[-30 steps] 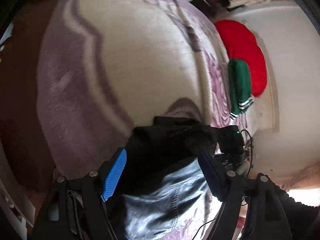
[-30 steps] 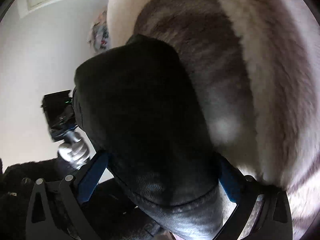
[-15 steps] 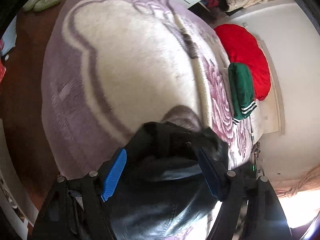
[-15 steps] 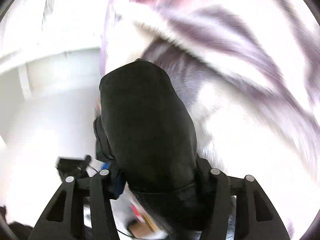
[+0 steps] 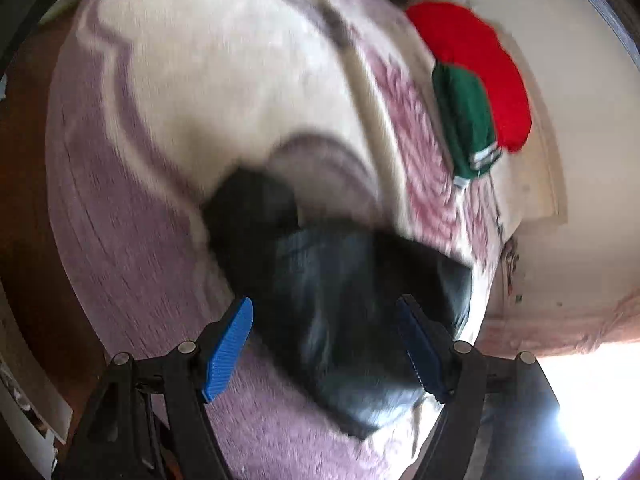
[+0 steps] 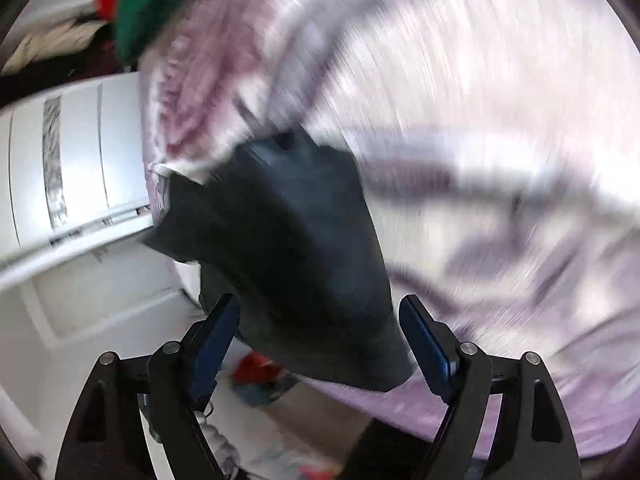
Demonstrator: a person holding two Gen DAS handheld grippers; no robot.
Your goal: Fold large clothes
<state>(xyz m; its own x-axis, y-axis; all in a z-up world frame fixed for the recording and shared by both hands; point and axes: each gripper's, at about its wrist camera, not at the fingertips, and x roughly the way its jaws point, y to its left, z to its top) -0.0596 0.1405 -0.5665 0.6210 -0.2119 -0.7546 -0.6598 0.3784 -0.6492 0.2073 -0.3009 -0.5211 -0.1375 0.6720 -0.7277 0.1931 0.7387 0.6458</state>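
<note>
Black jacket (image 5: 340, 300): lies in a dark, shiny heap on the purple and cream blanket (image 5: 180, 92) of the bed, near its edge.
Left gripper (image 5: 326, 350): fingers spread wide above the jacket, holding nothing.
Right gripper (image 6: 320, 344): fingers also wide apart, the jacket (image 6: 288, 240) lies beyond them, not pinched.
Far side: green garment (image 5: 466, 120) on a red cushion (image 5: 480, 68).
Sharpness: both views are blurred.
</note>
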